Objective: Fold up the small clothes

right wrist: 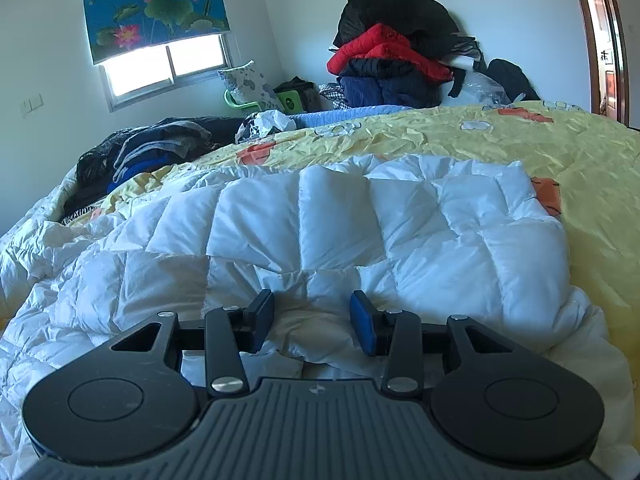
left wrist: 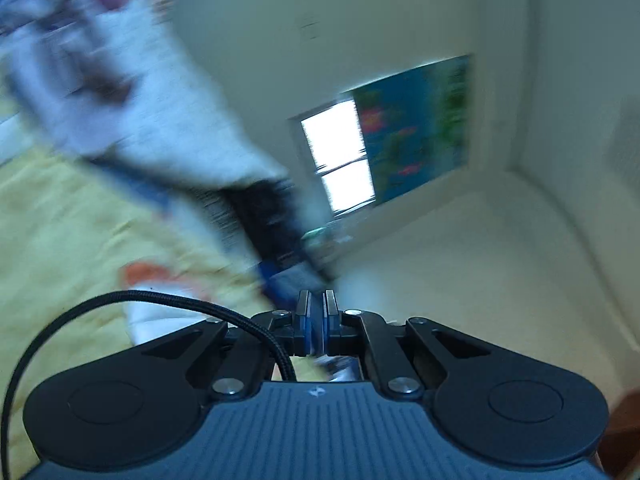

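In the left wrist view my left gripper is shut on a small garment, pale with dark and blue trim, which hangs stretched up and to the left, heavily blurred. A bit of cloth shows between the pads. In the right wrist view my right gripper is open and empty, low over a white quilted duvet on the bed. The garment is not in the right wrist view.
The bed has a yellow patterned sheet. A pile of dark clothes lies at the far left of the bed. A stack of red and dark coats stands by the wall. A window with a lotus blind is behind, a door at right.
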Demonstrator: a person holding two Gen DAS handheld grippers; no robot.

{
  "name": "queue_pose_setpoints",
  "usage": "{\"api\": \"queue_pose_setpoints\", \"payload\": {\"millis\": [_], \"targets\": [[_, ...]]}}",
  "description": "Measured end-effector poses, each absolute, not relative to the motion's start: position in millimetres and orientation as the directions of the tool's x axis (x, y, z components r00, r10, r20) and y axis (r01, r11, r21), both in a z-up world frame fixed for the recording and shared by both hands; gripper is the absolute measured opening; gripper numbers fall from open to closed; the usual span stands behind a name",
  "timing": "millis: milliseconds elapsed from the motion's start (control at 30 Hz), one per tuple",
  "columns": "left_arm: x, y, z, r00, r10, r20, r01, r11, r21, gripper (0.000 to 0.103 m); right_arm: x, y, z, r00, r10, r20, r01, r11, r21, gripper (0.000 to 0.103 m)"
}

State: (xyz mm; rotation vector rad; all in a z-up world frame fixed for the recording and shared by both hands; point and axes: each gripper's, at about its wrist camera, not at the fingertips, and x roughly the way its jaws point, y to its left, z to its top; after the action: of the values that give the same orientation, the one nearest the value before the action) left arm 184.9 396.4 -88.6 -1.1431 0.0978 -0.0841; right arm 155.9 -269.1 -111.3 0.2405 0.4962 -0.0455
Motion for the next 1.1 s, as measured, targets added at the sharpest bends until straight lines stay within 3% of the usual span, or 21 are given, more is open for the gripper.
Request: {"api": "queue_pose_setpoints", "payload": {"millis": [200,333,400,467,500,600,800,1100], "targets": [[193.5,377.2,-105.7,0.959,-0.159,-0.235,-0.158,0.389,-0.908,0.005,155.9,-258.4,-95.3,0.875,0.006,-0.485,0.079,0.985,0.155,0.051],[205.6,360.6,-102.6,0.944,-0.164,-0.288,-0.185,0.461,-0.868,0.013,165.7,-219.5,-45.8,0.897,0.141,-0.419,-0.093,0.987,0.134,0.059],[208.3,355.8,-108.4,0.934,-0.172,-0.312,-0.200,0.471,-0.859,0.026,185.9,-192.1,-21.4,0.872,0.270,-0.409,-0.207,0.959,0.191,0.070],[214.0,349.5,-113.3,0.929,-0.156,-0.334,-0.225,0.478,-0.849,0.062,213.0,-162.4,-5.5,0.818,0.380,-0.432,-0.298,0.922,0.247,0.071],[215.5,347.6,-114.4,0.930,-0.132,-0.344,-0.242,0.485,-0.840,0.067,230.1,-143.3,0.8,0.783,0.435,-0.446,-0.340,0.898,0.279,0.071],[217.3,347.3,-116.4,0.926,-0.086,-0.368,-0.275,0.514,-0.812,0.069,273.3,-85.6,13.8,0.712,0.518,-0.475,-0.440,0.856,0.273,0.071],[212.2,358.8,-135.0,0.919,-0.107,-0.380,-0.302,0.430,-0.851,0.069,345.3,49.7,19.7,0.537,0.624,-0.567,-0.616,0.750,0.242,0.072],[196.3,375.5,-153.0,0.915,-0.142,-0.377,-0.300,0.382,-0.874,0.069,413.2,196.7,-49.6,0.367,0.562,-0.741,-0.640,0.730,0.237,0.072]]}}
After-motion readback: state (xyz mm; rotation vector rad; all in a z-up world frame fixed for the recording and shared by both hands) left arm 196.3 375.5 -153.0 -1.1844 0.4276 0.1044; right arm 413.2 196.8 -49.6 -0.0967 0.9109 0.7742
